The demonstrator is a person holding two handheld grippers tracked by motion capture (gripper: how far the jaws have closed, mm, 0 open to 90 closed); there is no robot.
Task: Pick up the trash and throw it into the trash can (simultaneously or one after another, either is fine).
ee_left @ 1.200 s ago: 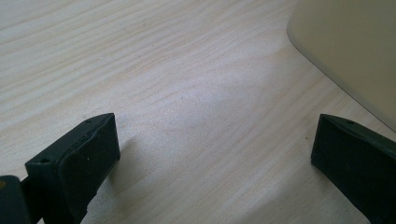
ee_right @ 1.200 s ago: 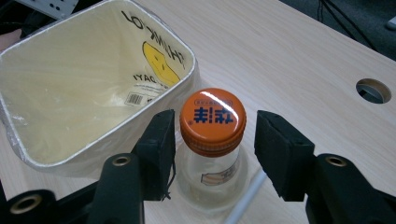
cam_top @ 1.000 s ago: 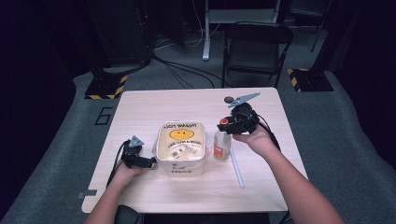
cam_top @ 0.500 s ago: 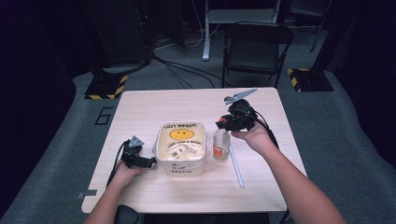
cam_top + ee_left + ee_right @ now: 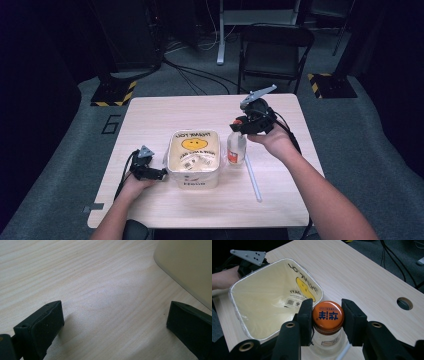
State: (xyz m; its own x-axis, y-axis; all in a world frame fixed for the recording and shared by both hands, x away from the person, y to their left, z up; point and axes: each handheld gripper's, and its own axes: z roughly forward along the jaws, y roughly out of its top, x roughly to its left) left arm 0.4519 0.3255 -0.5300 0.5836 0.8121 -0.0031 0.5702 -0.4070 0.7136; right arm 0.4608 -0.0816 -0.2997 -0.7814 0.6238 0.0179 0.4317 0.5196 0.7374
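Observation:
A small clear bottle (image 5: 236, 148) with an orange cap (image 5: 328, 315) hangs just right of a cream tub (image 5: 194, 177) printed with a smiley face. My right gripper (image 5: 237, 125) comes down on the bottle from above; its jaws have just been closing and now press the cap from both sides. In the right gripper view the tub's open inside (image 5: 262, 307) lies to the left. My left gripper (image 5: 161, 173) rests on the table against the tub's left side. Its jaws stand wide apart (image 5: 115, 322) over bare wood, with the tub's wall (image 5: 190, 267) at the upper right.
A white stick (image 5: 252, 177) lies on the light wooden table (image 5: 165, 115) right of the tub. A round hole (image 5: 404, 303) pierces the tabletop. A black chair (image 5: 272, 50) and cables stand beyond the far edge.
My right gripper has risen, and the bottle has come up a little with it. The left hand and gripper have stayed where they were.

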